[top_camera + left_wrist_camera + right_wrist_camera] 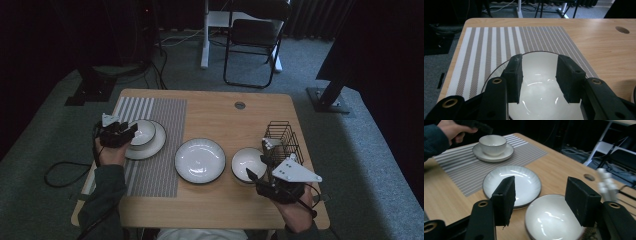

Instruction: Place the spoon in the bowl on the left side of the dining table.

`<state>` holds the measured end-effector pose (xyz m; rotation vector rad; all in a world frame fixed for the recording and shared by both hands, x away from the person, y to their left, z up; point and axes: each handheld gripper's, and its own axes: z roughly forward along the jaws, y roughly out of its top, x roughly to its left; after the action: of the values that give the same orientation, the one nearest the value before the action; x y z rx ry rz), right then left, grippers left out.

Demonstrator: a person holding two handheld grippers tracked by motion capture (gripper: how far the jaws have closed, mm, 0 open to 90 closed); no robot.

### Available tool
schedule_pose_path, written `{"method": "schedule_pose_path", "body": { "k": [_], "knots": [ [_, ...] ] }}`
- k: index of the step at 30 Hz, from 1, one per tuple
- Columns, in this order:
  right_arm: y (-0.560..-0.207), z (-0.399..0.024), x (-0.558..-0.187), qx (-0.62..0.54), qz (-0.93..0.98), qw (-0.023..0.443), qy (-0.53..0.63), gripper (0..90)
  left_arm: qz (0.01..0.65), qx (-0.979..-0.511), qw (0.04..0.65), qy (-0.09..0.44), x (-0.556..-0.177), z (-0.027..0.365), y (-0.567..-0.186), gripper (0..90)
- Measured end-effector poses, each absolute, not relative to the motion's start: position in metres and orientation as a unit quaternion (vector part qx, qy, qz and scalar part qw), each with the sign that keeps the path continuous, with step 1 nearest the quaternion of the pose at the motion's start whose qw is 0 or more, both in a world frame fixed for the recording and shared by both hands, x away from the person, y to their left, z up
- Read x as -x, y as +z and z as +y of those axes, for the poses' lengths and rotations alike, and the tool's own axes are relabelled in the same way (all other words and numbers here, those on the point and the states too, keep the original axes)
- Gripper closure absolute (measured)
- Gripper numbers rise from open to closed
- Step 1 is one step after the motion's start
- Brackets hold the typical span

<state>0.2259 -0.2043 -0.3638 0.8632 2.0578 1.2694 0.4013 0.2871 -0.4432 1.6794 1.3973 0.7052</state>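
From the high view, my left claw (131, 131) sits at the left middle of the frame, over the small bowl (143, 132) that stands on a saucer plate (155, 145) on the striped placemat (160, 150); my right claw (260, 167) is at the lower right, beside the second bowl (248, 162), with the large plate (200, 160) at centre and the wire basket (282, 140) to the right of that bowl.

In the left gripper view my left claw (539, 77) is spread, its jaws standing apart over the small bowl (541, 100) at the lower centre and pinching nothing; the striped placemat (486, 50) fills the upper left.

In the right gripper view my right claw (540, 202) is also spread and empty; the second bowl (549, 220) lies low at centre between the jaws, untouched; the large plate (524, 180) is just behind it; the small bowl (492, 143) sits at upper left on its saucer plate (506, 153), under my left hand (455, 131).
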Motion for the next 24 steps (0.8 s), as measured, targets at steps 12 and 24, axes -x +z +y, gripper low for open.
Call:
{"method": "schedule_pose_path", "body": {
  "k": [12,24],
  "knots": [
    [-0.354,-0.235,-0.225,-0.33,0.761,0.311,0.463,40.3,0.55,-0.675,0.405,0.277,-0.402,0.282,-0.443,56.9],
    [-0.359,-0.257,-0.23,-0.328,0.769,0.319,0.446,42.0,0.551,-0.676,0.403,0.278,-0.403,0.281,-0.444,56.9]
  ]
}}
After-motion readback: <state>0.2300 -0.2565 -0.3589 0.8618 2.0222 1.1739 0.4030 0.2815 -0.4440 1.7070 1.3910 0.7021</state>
